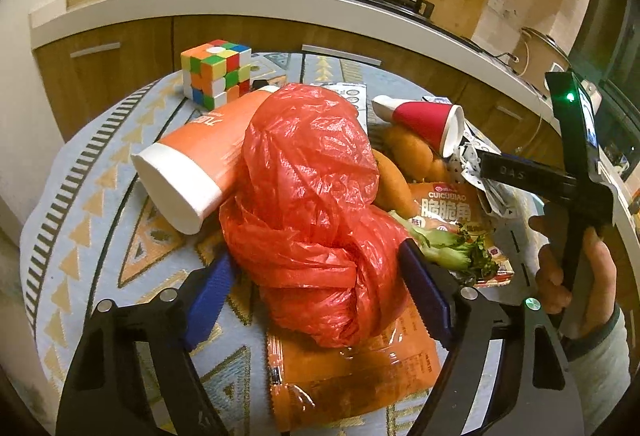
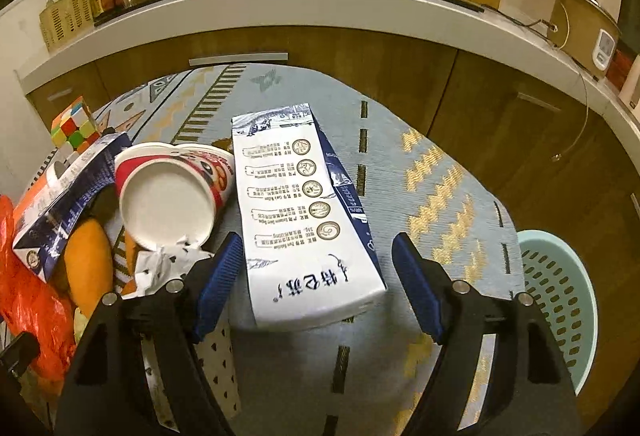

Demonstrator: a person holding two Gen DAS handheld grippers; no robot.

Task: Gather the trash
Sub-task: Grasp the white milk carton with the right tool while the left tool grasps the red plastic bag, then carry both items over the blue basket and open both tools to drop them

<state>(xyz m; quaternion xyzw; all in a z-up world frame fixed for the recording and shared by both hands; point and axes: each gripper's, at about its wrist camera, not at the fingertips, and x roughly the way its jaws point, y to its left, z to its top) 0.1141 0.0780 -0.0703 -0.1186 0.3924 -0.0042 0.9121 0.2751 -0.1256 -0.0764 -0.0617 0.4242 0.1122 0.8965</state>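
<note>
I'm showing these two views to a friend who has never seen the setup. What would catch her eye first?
Probably the crumpled red plastic bag, which fills the middle of the left wrist view between the open blue fingers of the left gripper. In the right wrist view it is the white and blue milk carton lying flat on the patterned tablecloth, framed by the open right gripper, with a mint green basket low at the right edge.

Milk carton (image 2: 304, 212) fills gap between right tongs (image 2: 318, 276); basket (image 2: 560, 300) right.

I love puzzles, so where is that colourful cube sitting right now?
The Rubik's cube sits at the far left edge of the table, just behind the tipped orange cup; the right wrist view shows it too.
</note>
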